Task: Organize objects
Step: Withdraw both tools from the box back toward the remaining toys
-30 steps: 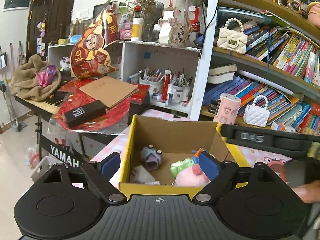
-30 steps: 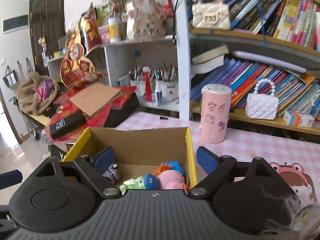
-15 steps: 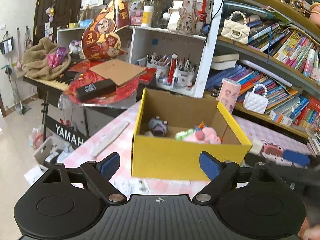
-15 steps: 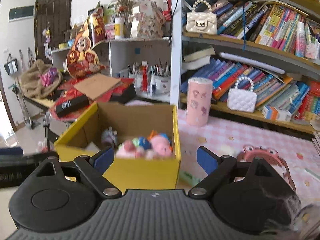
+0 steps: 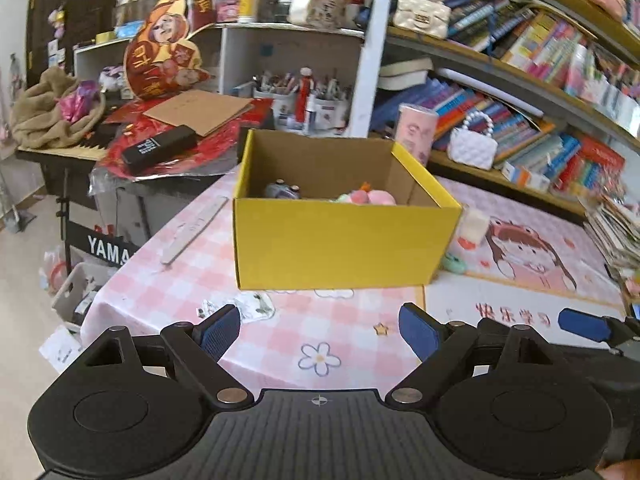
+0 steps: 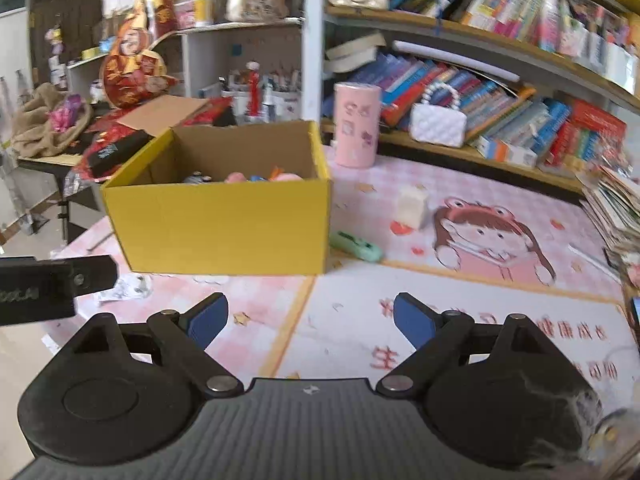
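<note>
Both grippers, left gripper (image 5: 320, 332) and right gripper (image 6: 311, 318), pulled back from yellow box (image 5: 340, 240) at frame centre, fingers wide, empty; green toy (image 6: 356, 246) may get overlooked.

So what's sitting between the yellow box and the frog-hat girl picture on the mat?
In the right wrist view, a mint green case and a small white block lie between the yellow box and the picture.

This is a lived-in home room, likely a child's study corner. Crowded bookshelves (image 6: 500, 80) hold colourful books and small quilted handbags (image 6: 438, 122). The worktop (image 5: 320, 340) wears a pink checked cloth with a cartoon learning mat (image 6: 492, 236). Cups of pens (image 5: 296, 96) fill a white cubby, and a keyboard stand marked YAMAHA (image 5: 106, 248) stands beside it under festive red decorations (image 5: 160, 60).
</note>
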Motion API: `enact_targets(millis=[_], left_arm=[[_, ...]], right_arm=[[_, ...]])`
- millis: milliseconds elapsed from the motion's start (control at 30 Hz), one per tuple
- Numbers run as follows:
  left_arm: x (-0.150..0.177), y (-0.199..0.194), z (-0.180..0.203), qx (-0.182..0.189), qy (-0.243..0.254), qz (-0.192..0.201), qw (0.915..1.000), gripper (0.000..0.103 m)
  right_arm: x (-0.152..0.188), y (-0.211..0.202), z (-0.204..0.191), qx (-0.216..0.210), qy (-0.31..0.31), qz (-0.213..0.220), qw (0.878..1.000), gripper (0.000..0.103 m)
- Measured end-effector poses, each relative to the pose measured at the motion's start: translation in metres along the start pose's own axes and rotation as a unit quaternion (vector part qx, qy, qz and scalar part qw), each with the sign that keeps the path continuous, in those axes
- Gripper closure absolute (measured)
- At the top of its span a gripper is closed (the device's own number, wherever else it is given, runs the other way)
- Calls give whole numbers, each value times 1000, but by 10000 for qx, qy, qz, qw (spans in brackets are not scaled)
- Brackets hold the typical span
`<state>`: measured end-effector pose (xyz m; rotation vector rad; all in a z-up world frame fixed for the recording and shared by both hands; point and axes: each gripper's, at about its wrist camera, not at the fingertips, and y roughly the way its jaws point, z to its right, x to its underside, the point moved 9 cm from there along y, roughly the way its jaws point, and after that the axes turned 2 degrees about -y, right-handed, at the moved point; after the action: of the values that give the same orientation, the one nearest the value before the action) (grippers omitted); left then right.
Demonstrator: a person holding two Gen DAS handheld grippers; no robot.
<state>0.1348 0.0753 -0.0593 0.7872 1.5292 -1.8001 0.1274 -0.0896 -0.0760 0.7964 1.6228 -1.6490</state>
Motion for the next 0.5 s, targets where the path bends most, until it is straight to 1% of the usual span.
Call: enact_targets(millis=[267, 500], left_arm=[[16, -2, 10, 256, 133, -174, 9994, 15], [25, 0, 28, 421, 382, -317, 9979, 14]], right_arm=[[23, -14, 19, 391, 240, -144, 9988, 13], [36, -25, 33, 647, 397, -218, 9969, 12]])
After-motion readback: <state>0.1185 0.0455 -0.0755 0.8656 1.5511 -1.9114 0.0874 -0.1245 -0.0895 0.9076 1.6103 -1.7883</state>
